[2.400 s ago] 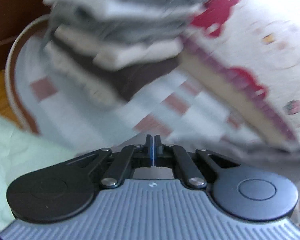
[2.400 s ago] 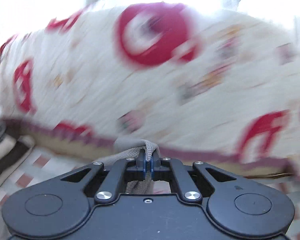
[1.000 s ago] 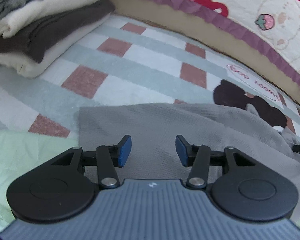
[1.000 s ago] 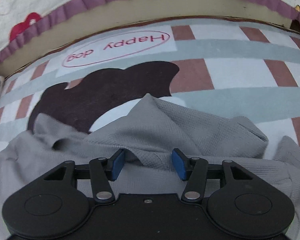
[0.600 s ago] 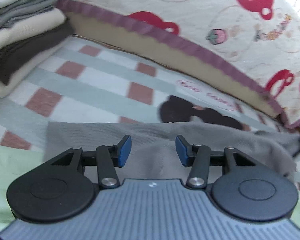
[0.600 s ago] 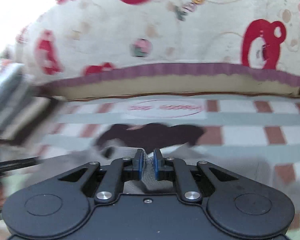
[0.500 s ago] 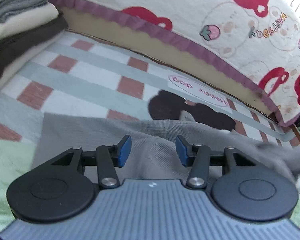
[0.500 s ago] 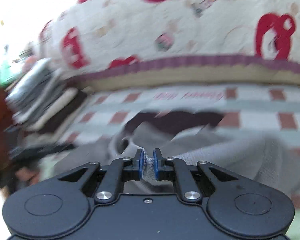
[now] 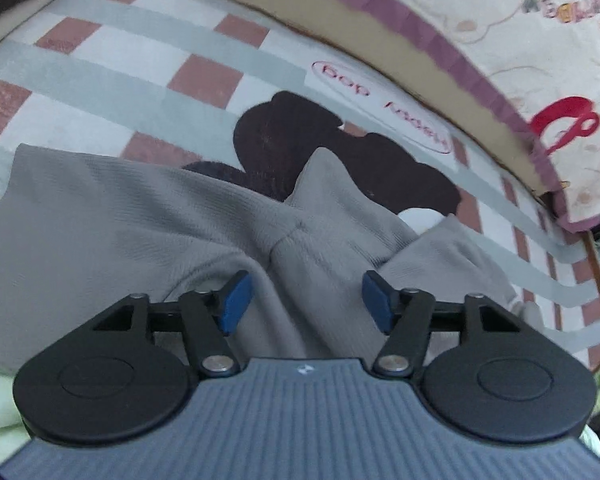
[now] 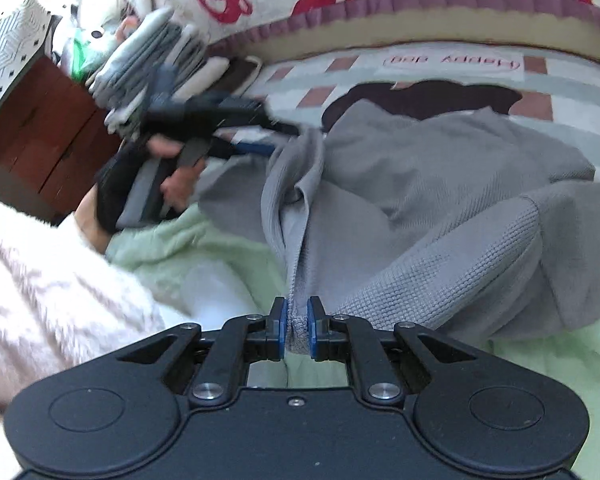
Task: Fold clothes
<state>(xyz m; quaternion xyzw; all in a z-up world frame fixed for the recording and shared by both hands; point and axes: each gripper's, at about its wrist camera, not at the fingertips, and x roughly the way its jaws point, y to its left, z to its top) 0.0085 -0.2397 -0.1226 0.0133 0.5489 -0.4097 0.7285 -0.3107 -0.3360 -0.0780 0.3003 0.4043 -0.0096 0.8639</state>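
Note:
A grey knit garment (image 9: 140, 216) lies crumpled on the checked bed sheet (image 9: 204, 76). My left gripper (image 9: 305, 300) hovers over a raised fold of it, its jaws opening, blue pads apart from the cloth between them. In the right wrist view the same grey garment (image 10: 420, 184) is bunched, and my right gripper (image 10: 298, 330) is shut on its thick hem, lifting that edge. There the left gripper (image 10: 260, 136) shows at the garment's far left end, held by a hand (image 10: 172, 176).
A stack of folded clothes (image 10: 156, 52) sits at the sheet's far left beside a brown wooden cabinet (image 10: 48, 136). A bear-print quilt with a purple frill (image 9: 440, 48) runs along the back. Pale green fabric (image 10: 204, 248) lies under the garment's near side. A fluffy white sleeve (image 10: 40, 280) fills the left.
My left gripper has slid right over the garment and its jaws have widened. My right gripper closed on the hem, rose and swung left, pulling the cloth into a ridge.

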